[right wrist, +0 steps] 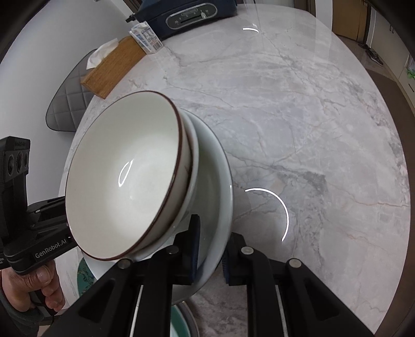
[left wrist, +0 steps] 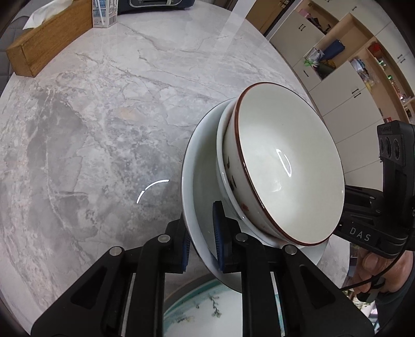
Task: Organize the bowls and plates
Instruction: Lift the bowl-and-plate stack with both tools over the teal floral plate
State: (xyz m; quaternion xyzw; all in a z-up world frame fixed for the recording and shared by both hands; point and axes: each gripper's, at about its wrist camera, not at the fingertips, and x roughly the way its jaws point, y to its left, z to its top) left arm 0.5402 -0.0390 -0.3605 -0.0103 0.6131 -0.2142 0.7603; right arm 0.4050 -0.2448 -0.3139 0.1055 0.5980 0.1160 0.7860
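A white plate (left wrist: 199, 166) hangs tilted above the marble table (left wrist: 103, 129), held by both grippers. On it sits a plain white bowl (left wrist: 221, 166) with a brown-rimmed bowl (left wrist: 285, 160) nested inside. My left gripper (left wrist: 203, 241) is shut on the plate's near rim. In the right wrist view my right gripper (right wrist: 214, 248) pinches the opposite rim of the same plate (right wrist: 215, 181), under the brown-rimmed bowl (right wrist: 124, 176). Each view shows the other gripper's black body past the stack, with its fingertips hidden.
Under the stack lies a painted plate with a teal rim (left wrist: 207, 311). At the table's far side stand a wooden tissue box (left wrist: 39, 44), a milk carton (left wrist: 105, 13) and a dark appliance (right wrist: 192, 15). A grey chair (right wrist: 70, 103) and cabinets (left wrist: 350, 77) lie beyond the table.
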